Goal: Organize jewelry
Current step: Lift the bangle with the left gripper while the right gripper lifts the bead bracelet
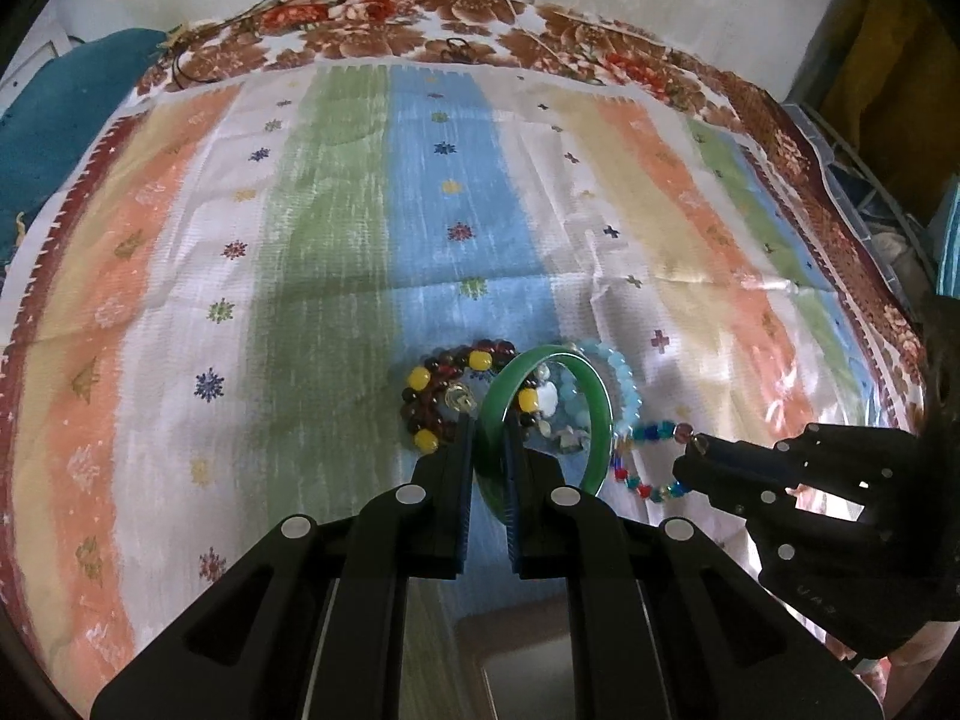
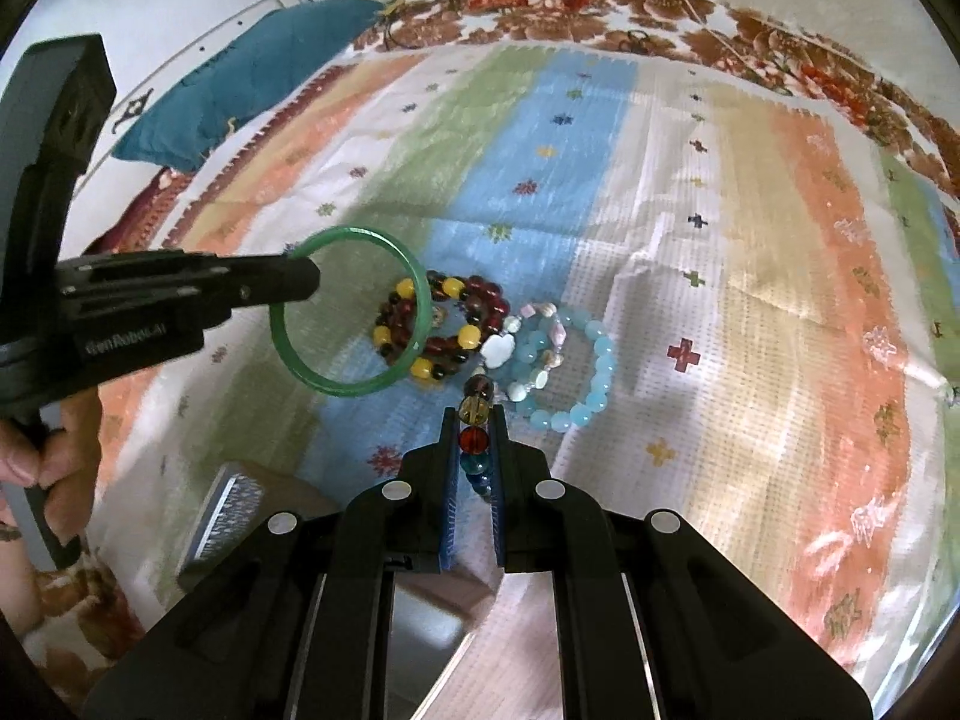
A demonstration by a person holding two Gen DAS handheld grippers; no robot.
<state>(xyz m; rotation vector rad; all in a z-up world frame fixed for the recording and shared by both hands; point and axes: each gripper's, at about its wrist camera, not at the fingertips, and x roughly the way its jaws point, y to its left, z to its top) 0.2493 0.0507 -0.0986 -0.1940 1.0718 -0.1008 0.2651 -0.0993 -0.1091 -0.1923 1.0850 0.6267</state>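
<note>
My left gripper [image 1: 489,432] is shut on a green bangle [image 1: 594,402], which hangs above the striped cloth; the right wrist view shows that bangle [image 2: 354,387] held out from the left gripper [image 2: 300,285]. My right gripper [image 2: 474,420] is shut on a bracelet of coloured glass beads [image 2: 472,439]; in the left wrist view that multicoloured bracelet [image 1: 642,486] dangles from the right gripper [image 1: 690,456]. On the cloth lie a dark red and yellow bead bracelet [image 2: 447,324], a light blue bead bracelet [image 2: 591,384] and a shell bracelet [image 2: 501,351].
The striped tablecloth [image 1: 300,210] has a brown floral border [image 1: 390,30]. A teal cushion [image 2: 252,72] lies beyond the far left edge. A small box with a ribbed insert [image 2: 231,507] sits near the front, under the grippers. A hand [image 2: 54,450] holds the left gripper's handle.
</note>
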